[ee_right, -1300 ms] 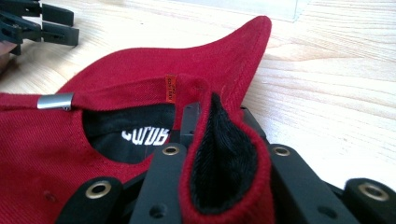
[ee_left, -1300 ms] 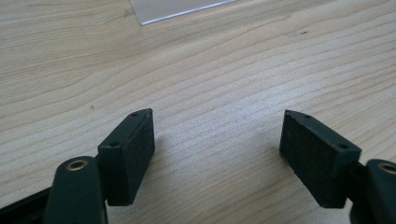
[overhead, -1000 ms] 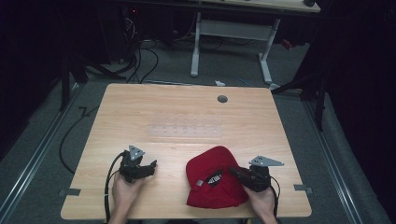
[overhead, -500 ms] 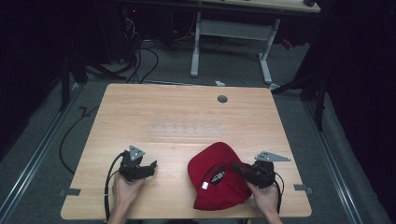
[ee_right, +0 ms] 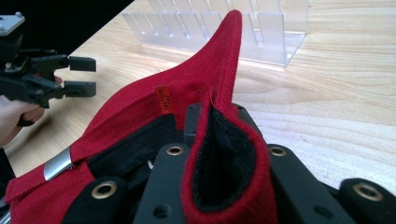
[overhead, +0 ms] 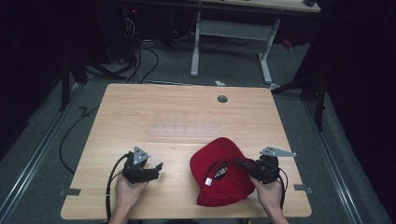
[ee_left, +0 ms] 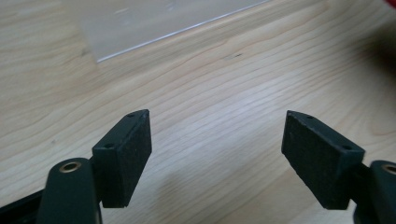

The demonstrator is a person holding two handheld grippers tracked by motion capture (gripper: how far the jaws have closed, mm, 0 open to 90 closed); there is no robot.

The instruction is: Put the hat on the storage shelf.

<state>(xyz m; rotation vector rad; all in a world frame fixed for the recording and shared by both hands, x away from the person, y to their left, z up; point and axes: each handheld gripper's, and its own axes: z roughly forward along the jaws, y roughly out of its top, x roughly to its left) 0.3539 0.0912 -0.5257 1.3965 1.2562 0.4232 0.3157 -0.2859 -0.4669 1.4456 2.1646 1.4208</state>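
Red cap [overhead: 222,175] lies at the near right part of the wooden table [overhead: 187,112], and its edge is pinched between the closed jaws of the right gripper [overhead: 239,163]. The left gripper [overhead: 158,167] waits beside with wide, empty jaws. Grasping seems done; carrying or placing the cap, perhaps toward the clear rack [ee_right: 224,28], is left.

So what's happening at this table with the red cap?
A person sits at a wooden table with a two-jaw gripper in each hand. The right gripper is clamped on the edge of a red cap, pinching the fabric so part of it stands up off the table. The left gripper hovers to the side with its jaws open and nothing between them. A clear plastic rack lies farther back on the table.
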